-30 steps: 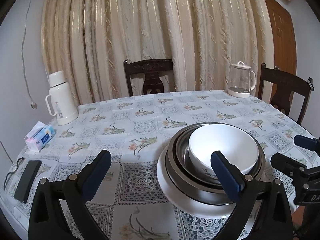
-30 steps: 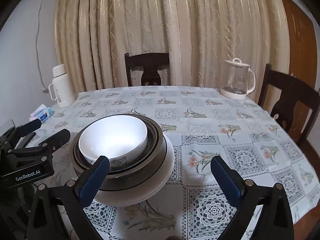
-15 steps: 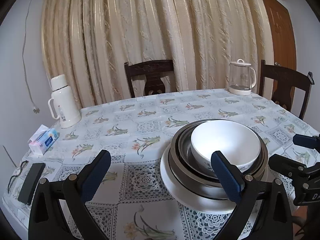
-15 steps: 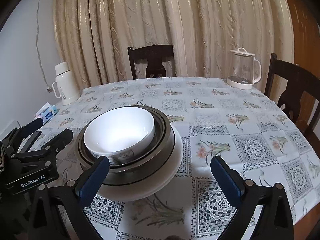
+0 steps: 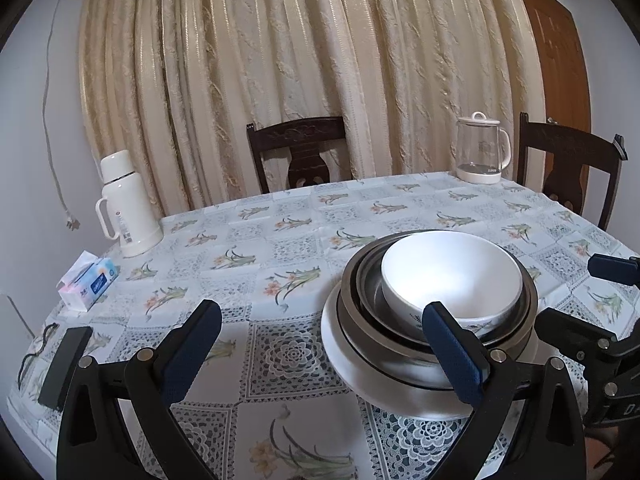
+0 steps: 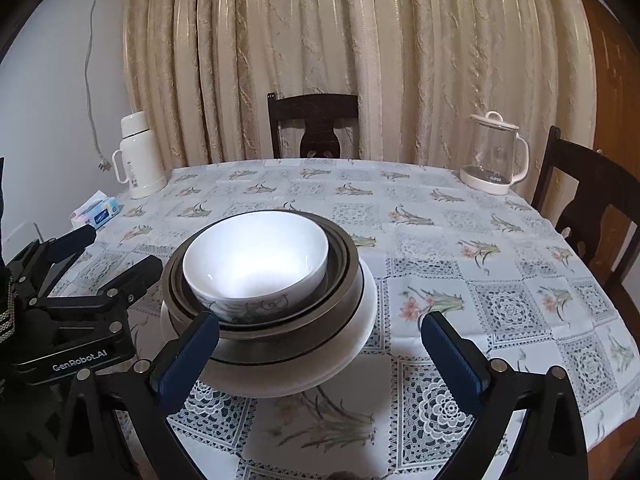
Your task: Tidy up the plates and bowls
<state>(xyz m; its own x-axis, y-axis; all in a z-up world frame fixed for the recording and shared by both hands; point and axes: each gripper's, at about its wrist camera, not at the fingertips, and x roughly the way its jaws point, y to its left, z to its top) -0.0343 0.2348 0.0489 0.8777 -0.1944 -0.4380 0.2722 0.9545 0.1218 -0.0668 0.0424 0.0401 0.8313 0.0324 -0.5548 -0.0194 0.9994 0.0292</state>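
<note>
White bowl (image 6: 256, 256) tops the stack between both spread tools (image 5: 320, 344) (image 6: 320, 344), untouched.

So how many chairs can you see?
2. One chair sits behind the table's far side, in front of the curtain. The other chair is at the right side, near the kettle. More could be hidden.

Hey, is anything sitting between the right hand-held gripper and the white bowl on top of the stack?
Nothing visible does. The right hand-held gripper is open just short of the stack, and the white bowl sits uncovered on top of the metal bowls. The left hand-held gripper hovers off to the stack's side, not in the path.
</note>
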